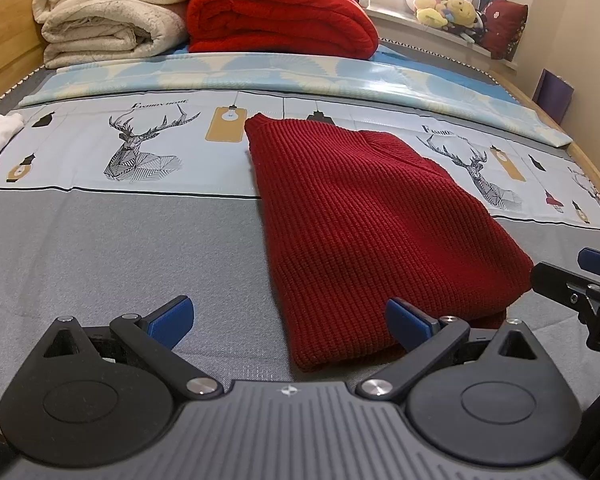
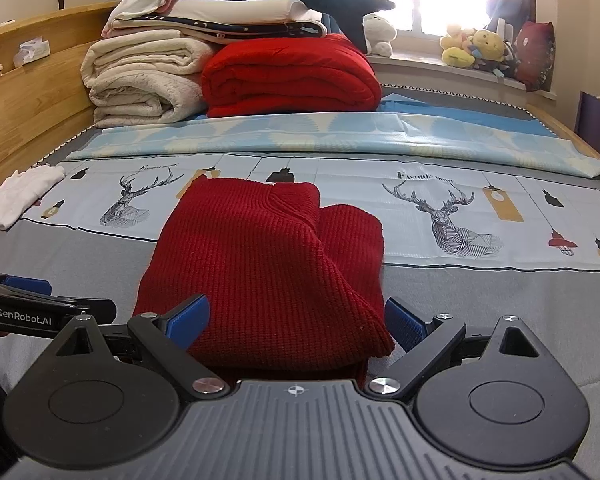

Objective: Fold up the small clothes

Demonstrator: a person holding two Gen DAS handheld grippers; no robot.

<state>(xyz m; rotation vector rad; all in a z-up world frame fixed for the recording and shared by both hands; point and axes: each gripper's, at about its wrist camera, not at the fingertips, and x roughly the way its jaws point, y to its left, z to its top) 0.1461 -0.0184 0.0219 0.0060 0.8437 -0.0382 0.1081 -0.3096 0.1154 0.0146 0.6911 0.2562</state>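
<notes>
A dark red knitted sweater [image 1: 364,216] lies folded into a long strip on the bed, its near end toward me. My left gripper [image 1: 290,320] is open at the sweater's near left corner, one blue pad on the grey sheet and the other on the knit. In the right wrist view the same sweater [image 2: 260,264] fills the middle, and my right gripper [image 2: 298,322] is open with the sweater's near edge lying between its pads. Neither gripper holds cloth. The right gripper [image 1: 580,292] shows at the right edge of the left wrist view.
Folded cream blankets [image 2: 140,80] and a red blanket [image 2: 292,76] are stacked at the head of the bed. A small white garment [image 2: 20,196] lies at the left edge by the wooden bed frame [image 2: 28,92]. Plush toys [image 2: 476,48] sit on the window sill.
</notes>
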